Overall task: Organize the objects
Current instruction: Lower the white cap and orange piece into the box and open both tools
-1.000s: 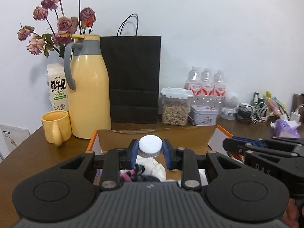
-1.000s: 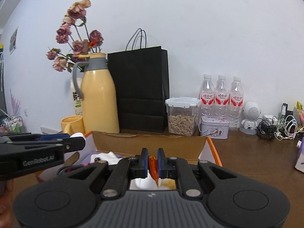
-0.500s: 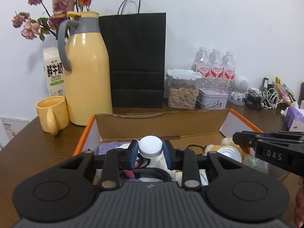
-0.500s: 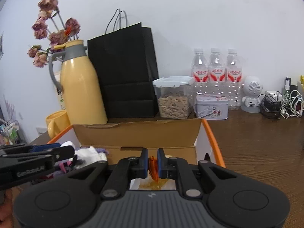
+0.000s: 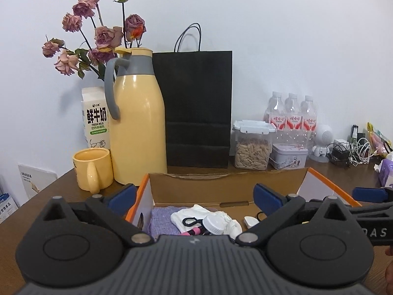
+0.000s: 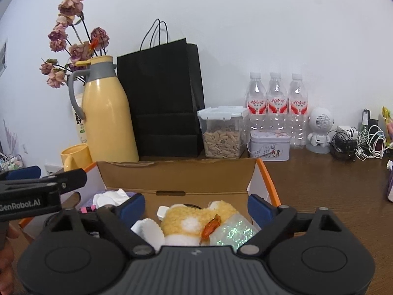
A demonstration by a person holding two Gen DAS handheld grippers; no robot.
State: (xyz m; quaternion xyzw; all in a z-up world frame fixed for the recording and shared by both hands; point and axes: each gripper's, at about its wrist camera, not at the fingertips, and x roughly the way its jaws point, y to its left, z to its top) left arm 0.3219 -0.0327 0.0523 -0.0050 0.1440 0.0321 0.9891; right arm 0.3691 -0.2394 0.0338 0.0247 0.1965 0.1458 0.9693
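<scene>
An orange-edged cardboard box stands right in front of both grippers. My left gripper is over its left half, jaws opening wide with nothing pressed between them. A white-capped bottle lies below it on white cloth. My right gripper hangs over the box's right half, jaws opening too, pads touching nothing. Beneath it a small orange thing rests on a yellow plush toy, beside a glittery bag. Each gripper shows at the edge of the other's view.
Behind the box stand a yellow thermos jug, a yellow mug, a milk carton, a black paper bag, a snack container, a tin and three water bottles. Cables lie far right.
Both grippers went from shut to wide open. The left let go of the white-capped bottle, the right of the orange thing; both now lie in the box.
</scene>
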